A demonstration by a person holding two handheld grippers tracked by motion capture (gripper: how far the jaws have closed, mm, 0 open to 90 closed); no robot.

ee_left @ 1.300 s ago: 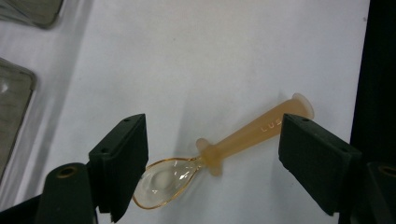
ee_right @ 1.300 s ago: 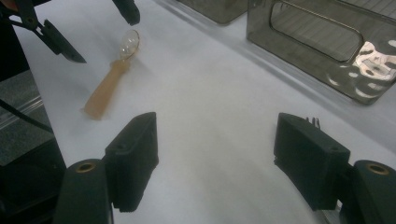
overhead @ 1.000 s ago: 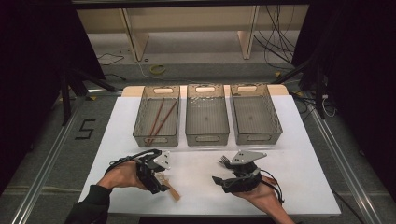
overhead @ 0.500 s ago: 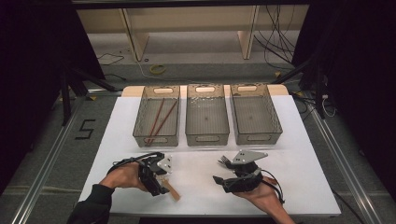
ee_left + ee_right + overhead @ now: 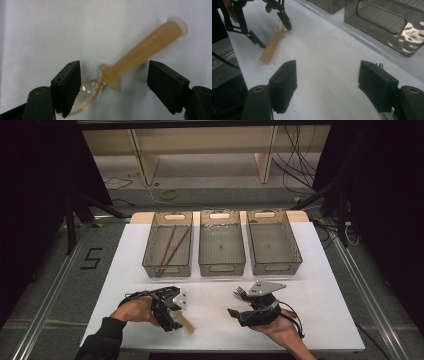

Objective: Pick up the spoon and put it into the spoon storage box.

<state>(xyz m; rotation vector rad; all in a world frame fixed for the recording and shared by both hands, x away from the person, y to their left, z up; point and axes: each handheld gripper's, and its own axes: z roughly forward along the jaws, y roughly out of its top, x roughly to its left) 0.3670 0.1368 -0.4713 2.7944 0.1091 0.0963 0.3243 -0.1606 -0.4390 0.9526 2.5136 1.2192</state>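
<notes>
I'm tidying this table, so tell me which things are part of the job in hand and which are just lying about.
In the job:
- left gripper, open over it
- tan-handled spoon

Lying about:
- bin with chopsticks
- middle bin
- right bin
- black fork

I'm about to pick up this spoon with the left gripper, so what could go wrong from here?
The left gripper straddles the tan-handled spoon with a clear bowl, jaws open and just closing. The spoon lies at a slant between them, so it may twist or slip out. One black pad sits over the clear bowl and may pinch it, not the handle.
</notes>
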